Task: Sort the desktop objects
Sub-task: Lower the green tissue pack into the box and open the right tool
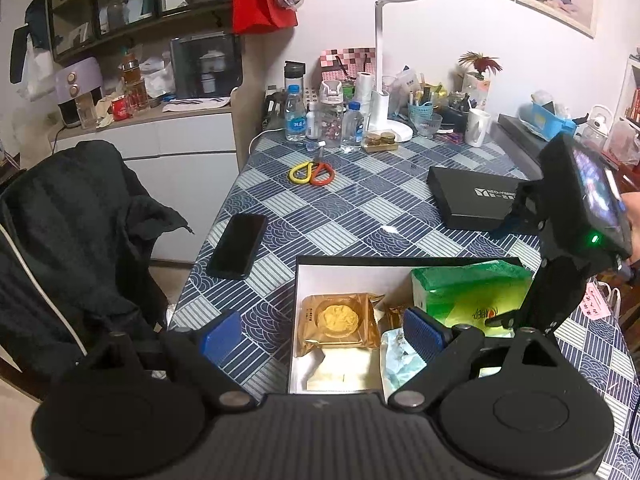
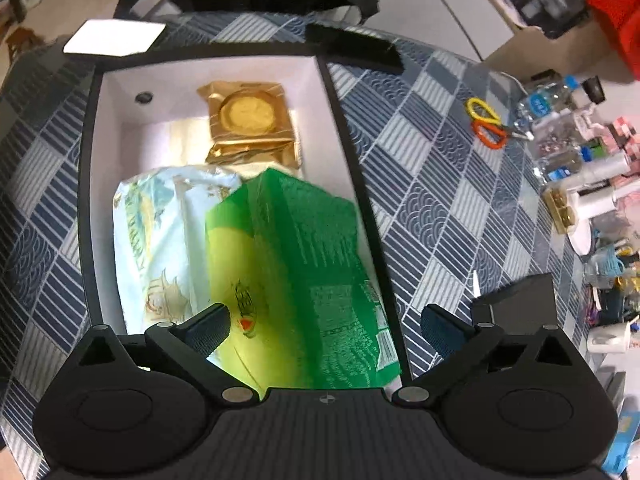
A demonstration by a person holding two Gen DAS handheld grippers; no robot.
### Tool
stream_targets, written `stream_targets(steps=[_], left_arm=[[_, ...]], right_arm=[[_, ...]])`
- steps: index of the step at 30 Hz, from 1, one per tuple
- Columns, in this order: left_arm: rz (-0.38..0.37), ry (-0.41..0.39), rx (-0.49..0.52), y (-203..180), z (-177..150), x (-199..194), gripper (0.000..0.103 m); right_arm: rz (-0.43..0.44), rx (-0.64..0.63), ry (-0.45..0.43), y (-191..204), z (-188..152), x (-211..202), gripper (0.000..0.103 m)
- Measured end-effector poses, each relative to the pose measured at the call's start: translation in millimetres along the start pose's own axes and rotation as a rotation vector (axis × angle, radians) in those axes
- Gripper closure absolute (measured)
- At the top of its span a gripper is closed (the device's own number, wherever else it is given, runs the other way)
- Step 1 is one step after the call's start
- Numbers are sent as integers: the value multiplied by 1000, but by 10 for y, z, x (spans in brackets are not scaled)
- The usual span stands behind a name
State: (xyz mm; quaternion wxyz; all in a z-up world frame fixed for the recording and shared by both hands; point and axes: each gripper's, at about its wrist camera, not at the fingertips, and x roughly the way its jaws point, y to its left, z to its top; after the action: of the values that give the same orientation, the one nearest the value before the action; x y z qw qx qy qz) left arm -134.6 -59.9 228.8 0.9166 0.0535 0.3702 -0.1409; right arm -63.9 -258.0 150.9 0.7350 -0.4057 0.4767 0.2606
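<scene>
Right now the open black box (image 2: pixel 90 168) with the white lining sits near the front edge of your counter (image 2: pixel 432 184), and it already holds several things. At its far end lies a gold-wrapped mooncake (image 2: pixel 250 114), flat on the bottom. Nearer to you a pale blue-and-white packet (image 2: pixel 156 232) lies along one side, and a green tissue pack (image 2: pixel 296 264) leans tilted against it, one end rising above the box rim.

Your right hand-held gripper (image 2: pixel 324 326) hangs over the near end of the box with its jaws spread wide, one finger on each side of the green tissue pack; neither pad looks to be touching it, so it grips nothing. Your left hand-held gripper (image 1: pixel 322 336) is also spread wide and holds nothing, hovering above the box's left edge, with one pad over the counter and the other over the box.

Outside the box, a black phone (image 1: pixel 237 246) lies flat just beside it. Farther back rest yellow-and-orange scissors (image 1: pixel 311 173), and a flat black case (image 1: pixel 476 196) lies well apart to the right. Bottles (image 1: pixel 296 114) and a white desk lamp (image 1: pixel 382 80) crowd the far edge.
</scene>
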Motion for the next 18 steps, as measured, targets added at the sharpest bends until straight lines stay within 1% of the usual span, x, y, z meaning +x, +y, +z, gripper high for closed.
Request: stream_targets(steps=[3,5,6,7,9,10,12,15,17,18], left_arm=[[-4,4,0,-1,-1,14,0],[-8,6,0,-5,1,23,0],[-10,7,1,-11,1,25,0],[-12,7,3,-18,3,25,0],[-16,7,6,-31,4,22,0],[-18,7,8,-37,4,19,0],[-17,10,7,-33,1,15,0],[-17,13,6,-28,-3,8,0],[-16,15,0,-11,-6,10,0],[-15,16,-2,-3,-5,12,0]], right_arm=[[-23,11,-41,-3,14,-100,3],[-24,27,-64,2,39,-144,9],[-20,37,-70,2,54,-158,14],[-16,46,-71,10,73,-151,24],[-15,52,-52,43,103,-78,35],[-13,60,-36,56,106,-14,38],[2,82,-10,80,104,105,41],[36,108,14,150,67,263,41],[21,107,24,238,42,347,38],[13,107,29,283,30,388,34]])
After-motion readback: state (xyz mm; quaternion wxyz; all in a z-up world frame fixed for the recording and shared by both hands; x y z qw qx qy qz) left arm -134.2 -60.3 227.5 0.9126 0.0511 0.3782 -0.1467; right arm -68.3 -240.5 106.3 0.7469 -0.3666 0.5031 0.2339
